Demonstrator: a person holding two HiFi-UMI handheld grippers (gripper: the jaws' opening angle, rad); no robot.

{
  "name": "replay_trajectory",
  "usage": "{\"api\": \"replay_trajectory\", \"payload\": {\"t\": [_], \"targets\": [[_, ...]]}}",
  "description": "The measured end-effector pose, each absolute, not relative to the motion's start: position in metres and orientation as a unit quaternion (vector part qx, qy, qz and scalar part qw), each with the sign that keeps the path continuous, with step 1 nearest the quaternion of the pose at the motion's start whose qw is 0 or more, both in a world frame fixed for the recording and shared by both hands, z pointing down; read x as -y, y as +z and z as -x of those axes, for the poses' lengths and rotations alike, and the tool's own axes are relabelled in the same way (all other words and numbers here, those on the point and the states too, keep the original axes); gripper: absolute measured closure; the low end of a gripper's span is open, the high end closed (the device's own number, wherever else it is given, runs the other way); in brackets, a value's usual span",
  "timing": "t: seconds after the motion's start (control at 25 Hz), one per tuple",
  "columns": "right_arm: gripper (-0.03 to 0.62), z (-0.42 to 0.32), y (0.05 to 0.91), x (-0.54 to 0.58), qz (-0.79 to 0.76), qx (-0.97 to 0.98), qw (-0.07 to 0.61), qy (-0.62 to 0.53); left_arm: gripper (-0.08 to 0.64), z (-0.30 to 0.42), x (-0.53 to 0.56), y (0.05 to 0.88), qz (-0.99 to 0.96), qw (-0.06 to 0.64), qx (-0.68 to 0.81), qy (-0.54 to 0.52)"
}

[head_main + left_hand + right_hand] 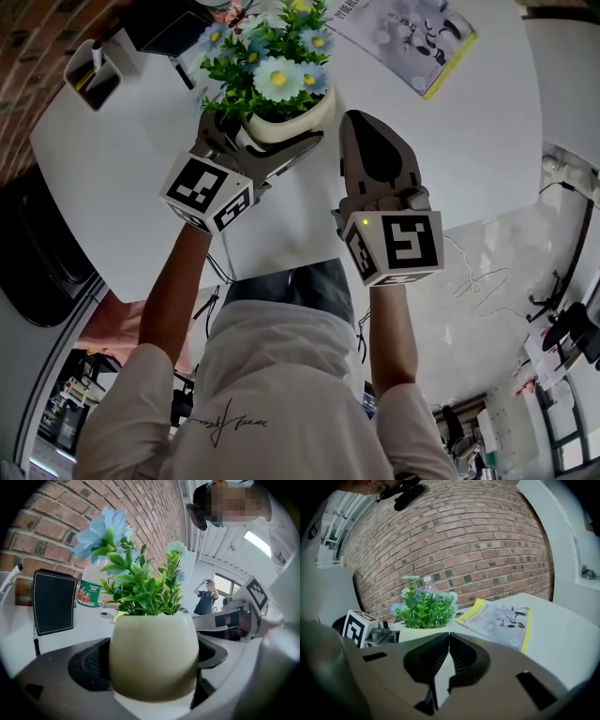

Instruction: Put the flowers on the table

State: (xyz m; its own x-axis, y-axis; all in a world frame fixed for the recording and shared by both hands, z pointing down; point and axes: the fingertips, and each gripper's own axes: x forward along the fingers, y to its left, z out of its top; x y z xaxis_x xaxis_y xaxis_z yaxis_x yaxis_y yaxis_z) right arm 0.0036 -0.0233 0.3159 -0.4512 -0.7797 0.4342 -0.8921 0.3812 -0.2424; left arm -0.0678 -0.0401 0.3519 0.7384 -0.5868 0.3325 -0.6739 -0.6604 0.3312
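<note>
– Flowers (278, 77) down yet?
– Over the worktop (141, 159), but I can't tell if the pot (152, 658) touches it. Left tool (265, 148) clamps the pot, one jaw each side.
– So setting down and letting go are left?
– Seems so. Right tool (447, 641) is pinched closed, empty, just beside the pot.

An office-like workroom: a white bench (122, 178) by a brick wall (454, 541) holds a pen holder (92, 75) left of the left hand-held gripper (270, 142) and a booklet (412, 37) beyond the right hand-held gripper (361, 119).
</note>
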Motion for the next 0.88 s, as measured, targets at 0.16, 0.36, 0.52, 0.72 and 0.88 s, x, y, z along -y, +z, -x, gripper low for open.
{"api": "replay_trajectory", "payload": {"t": [0.16, 0.36, 0.52, 0.72, 0.88], "targets": [[0.568, -0.002, 0.322, 0.036, -0.513, 0.819, 0.118, 0.231, 0.031, 0.069, 0.04, 0.355, -0.909, 0.221, 0.34, 0.099], [0.568, -0.003, 0.32, 0.044, -0.515, 0.818, 0.107, 0.233, 0.031, 0.068, 0.038, 0.358, -0.913, 0.218, 0.327, 0.107], [0.568, 0.001, 0.322, 0.051, -0.514, 0.819, 0.108, 0.232, 0.031, 0.068, 0.037, 0.363, -0.917, 0.212, 0.317, 0.117], [0.568, 0.007, 0.323, 0.049, -0.507, 0.822, 0.111, 0.234, 0.031, 0.067, 0.036, 0.366, -0.918, 0.213, 0.312, 0.118], [0.568, 0.01, 0.326, 0.046, -0.505, 0.822, 0.11, 0.239, 0.031, 0.068, 0.036, 0.367, -0.916, 0.217, 0.317, 0.117]]}}
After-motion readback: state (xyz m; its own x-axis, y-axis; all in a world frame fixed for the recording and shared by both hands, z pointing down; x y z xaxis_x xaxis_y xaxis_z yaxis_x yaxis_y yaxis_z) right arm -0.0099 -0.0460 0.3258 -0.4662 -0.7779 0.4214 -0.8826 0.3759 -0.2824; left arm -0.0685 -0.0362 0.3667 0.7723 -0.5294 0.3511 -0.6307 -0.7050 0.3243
